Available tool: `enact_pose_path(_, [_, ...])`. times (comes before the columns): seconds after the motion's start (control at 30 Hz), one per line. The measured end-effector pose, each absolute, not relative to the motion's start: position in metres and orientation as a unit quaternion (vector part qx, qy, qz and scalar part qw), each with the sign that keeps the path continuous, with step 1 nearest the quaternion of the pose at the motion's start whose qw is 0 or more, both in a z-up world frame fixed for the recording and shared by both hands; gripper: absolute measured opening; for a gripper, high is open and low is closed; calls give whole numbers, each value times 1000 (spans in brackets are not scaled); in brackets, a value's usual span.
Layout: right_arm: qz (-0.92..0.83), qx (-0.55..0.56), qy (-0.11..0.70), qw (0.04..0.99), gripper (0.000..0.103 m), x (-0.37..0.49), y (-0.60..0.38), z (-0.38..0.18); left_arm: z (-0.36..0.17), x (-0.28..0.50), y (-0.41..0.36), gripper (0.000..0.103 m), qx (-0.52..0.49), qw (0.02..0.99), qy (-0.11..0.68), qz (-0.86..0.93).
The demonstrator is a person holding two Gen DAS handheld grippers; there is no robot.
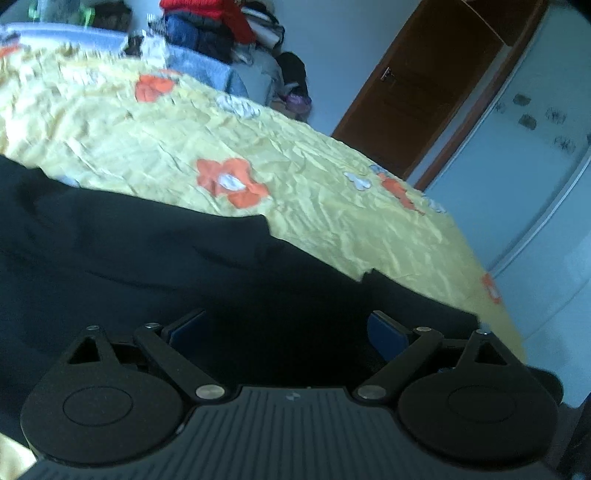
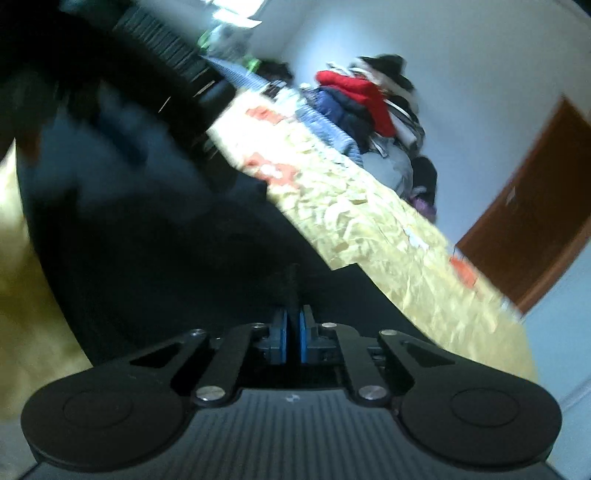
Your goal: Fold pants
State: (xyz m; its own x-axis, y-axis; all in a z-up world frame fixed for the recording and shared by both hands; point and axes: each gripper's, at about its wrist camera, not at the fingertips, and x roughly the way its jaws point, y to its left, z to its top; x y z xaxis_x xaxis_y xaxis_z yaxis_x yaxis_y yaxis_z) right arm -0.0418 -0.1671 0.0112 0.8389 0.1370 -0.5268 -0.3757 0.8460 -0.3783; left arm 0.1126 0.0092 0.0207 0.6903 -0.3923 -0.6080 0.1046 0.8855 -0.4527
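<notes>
Black pants (image 1: 129, 258) lie spread over a yellow bedspread (image 1: 184, 122) with orange flowers. My left gripper (image 1: 284, 325) hovers low over the dark cloth with its jaws wide apart, and I see nothing between the blue pads (image 1: 384, 332). In the right wrist view the pants (image 2: 184, 258) fill the lower left. My right gripper (image 2: 293, 317) is shut, and a thin ridge of the black cloth stands up from between its blue pads (image 2: 282, 336). A blurred dark ribbed shape (image 2: 159, 48) at the upper left looks like the other gripper.
A pile of clothes (image 1: 207, 22) with a red garment (image 2: 354, 92) sits at the far end of the bed. A brown door (image 1: 424, 85) and a pale wall (image 1: 535, 166) stand to the right. The bed's edge (image 1: 491, 288) runs close on the right.
</notes>
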Motion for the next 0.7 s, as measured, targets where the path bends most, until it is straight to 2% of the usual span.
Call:
enact_pose_path(0.13, [166, -176, 255, 936, 6, -39, -186, 26, 11, 136, 2, 96, -263, 856, 403, -190])
enact_pose_path(0.37, [210, -176, 252, 928, 6, -54, -177, 25, -19, 167, -31, 95, -346, 775, 457, -267])
enact_pose_path(0.4, [212, -172, 253, 928, 6, -54, -175, 25, -21, 168, -35, 91, -351, 771, 455, -274])
enact_pose_path(0.47, [216, -159, 258, 928, 6, -52, -177, 25, -22, 167, -40, 69, -358, 769, 442, -292])
enact_pose_path(0.5, [215, -156, 258, 929, 6, -52, -178, 25, -21, 166, -42, 46, -354, 771, 440, -294])
enact_pose_path(0.53, [215, -155, 258, 929, 6, -51, -178, 26, -20, 165, -44, 28, -341, 778, 439, -292])
enact_pose_path(0.6, [215, -156, 257, 929, 6, -52, -175, 26, -16, 162, -42, 13, -316, 800, 430, -273])
enact_pose_path(0.7, [226, -148, 252, 929, 6, -51, -168, 29, -8, 151, -35, 8, -273, 838, 406, -241])
